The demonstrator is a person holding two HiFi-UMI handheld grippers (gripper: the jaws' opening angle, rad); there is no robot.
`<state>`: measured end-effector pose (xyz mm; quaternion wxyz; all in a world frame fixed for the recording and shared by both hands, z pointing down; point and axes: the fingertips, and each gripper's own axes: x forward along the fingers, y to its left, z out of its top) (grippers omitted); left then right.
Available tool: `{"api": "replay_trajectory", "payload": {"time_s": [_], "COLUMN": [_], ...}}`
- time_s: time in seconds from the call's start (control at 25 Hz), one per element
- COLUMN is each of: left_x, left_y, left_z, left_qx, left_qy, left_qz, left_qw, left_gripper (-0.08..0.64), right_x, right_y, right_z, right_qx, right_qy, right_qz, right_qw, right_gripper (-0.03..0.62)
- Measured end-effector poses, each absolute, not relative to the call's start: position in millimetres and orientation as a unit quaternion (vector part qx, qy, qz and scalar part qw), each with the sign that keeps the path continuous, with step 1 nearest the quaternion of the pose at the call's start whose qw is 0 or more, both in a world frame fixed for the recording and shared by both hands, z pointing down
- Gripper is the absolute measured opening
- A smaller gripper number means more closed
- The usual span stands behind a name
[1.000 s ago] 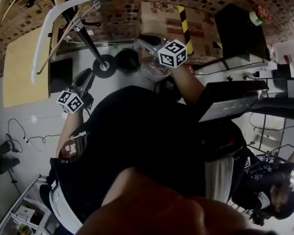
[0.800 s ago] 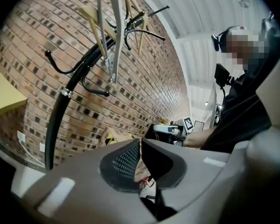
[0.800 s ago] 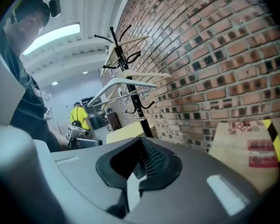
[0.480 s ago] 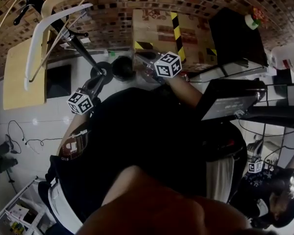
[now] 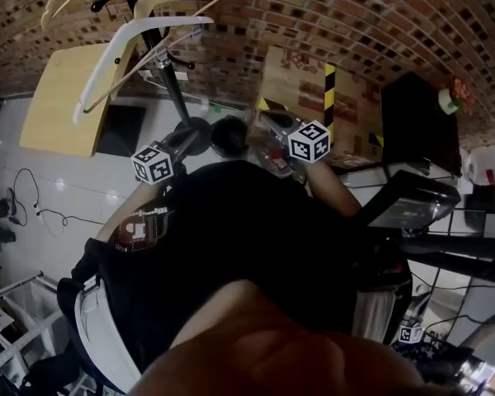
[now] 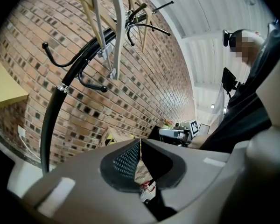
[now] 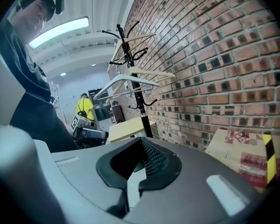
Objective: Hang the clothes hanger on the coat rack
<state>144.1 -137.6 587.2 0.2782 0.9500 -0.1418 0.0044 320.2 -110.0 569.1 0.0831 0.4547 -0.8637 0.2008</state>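
On the coat rack [image 5: 172,81] the white hanger [image 5: 104,68] already hangs from a hook. Your left gripper [image 6: 140,143] and right gripper [image 7: 141,142] are both closed tight, holding nothing, well apart from it. Task looks done, nothing left.

I read this as a lab or workshop: a bare brick wall [image 5: 355,23], a white tiled floor [image 5: 74,184] with loose cables [image 5: 41,214], a cardboard box [image 5: 301,77] striped with hazard tape, a screen [image 5: 412,203], and strip lighting [image 7: 60,30] overhead.
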Motion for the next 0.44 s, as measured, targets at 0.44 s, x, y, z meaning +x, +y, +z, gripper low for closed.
{"api": "replay_trajectory", "payload": {"time_s": [0.44], "left_x": [140.9], "left_y": [-142.6], "left_z": [583.8], "left_qx": [0.951], "left_qy": [-0.145], "left_qz": [0.006], "left_qw": [0.273], "left_gripper": [0.008], "right_x": [315.7], "right_y": [-111.9], "right_z": [570.8], "right_qx": [0.447], "right_qy": [-0.867], "right_qz": [0.198], "right_qw": [0.092], "right_gripper": [0.012]}}
